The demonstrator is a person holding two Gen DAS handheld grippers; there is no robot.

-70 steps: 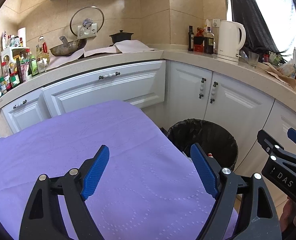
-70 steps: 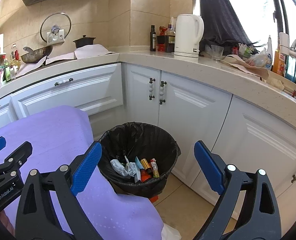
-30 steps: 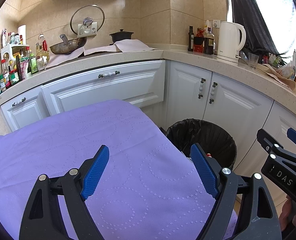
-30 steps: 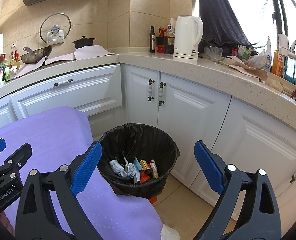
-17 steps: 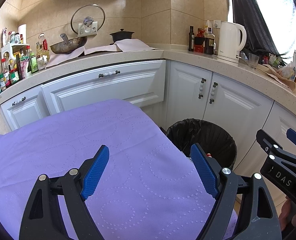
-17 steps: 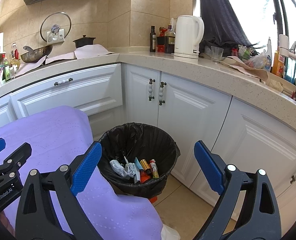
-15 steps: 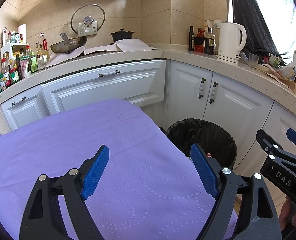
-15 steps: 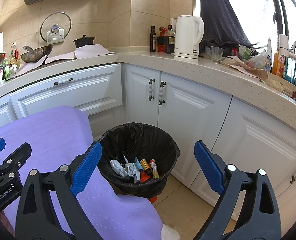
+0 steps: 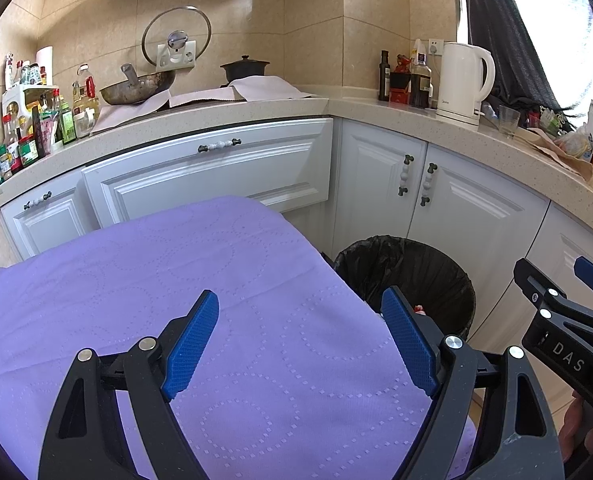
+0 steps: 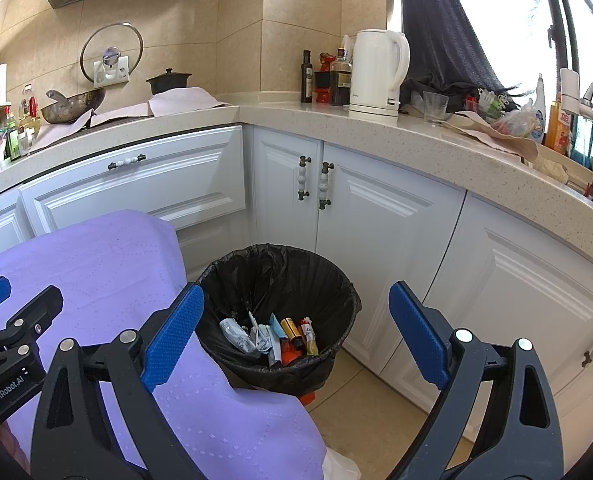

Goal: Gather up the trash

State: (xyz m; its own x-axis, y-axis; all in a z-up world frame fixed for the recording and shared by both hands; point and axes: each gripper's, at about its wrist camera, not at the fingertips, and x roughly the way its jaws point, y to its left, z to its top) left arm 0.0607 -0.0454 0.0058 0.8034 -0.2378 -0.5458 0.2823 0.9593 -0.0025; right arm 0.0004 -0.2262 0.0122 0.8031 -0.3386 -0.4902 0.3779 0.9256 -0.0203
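A black-lined trash bin (image 10: 328, 280) stands on the floor beside the table, with several pieces of trash (image 10: 272, 334) inside: wrappers, tubes and a small can. It also shows in the left wrist view (image 9: 428, 264). My left gripper (image 9: 300, 340) is open and empty above the purple tablecloth (image 9: 176, 272). My right gripper (image 10: 296, 328) is open and empty, held above the bin. The right gripper's side shows in the left wrist view (image 9: 568, 320); the left gripper's side shows in the right wrist view (image 10: 12, 320).
White cabinets (image 10: 376, 216) curve behind the bin under a stone counter (image 10: 436, 140) with a white kettle (image 10: 380, 72), bottles, a wok (image 9: 136, 88) and a black pot. The tablecloth edge (image 10: 232, 400) hangs next to the bin. Tan floor tile (image 10: 376, 412) lies right of it.
Both grippers stay open and nearly still; the views barely shift.
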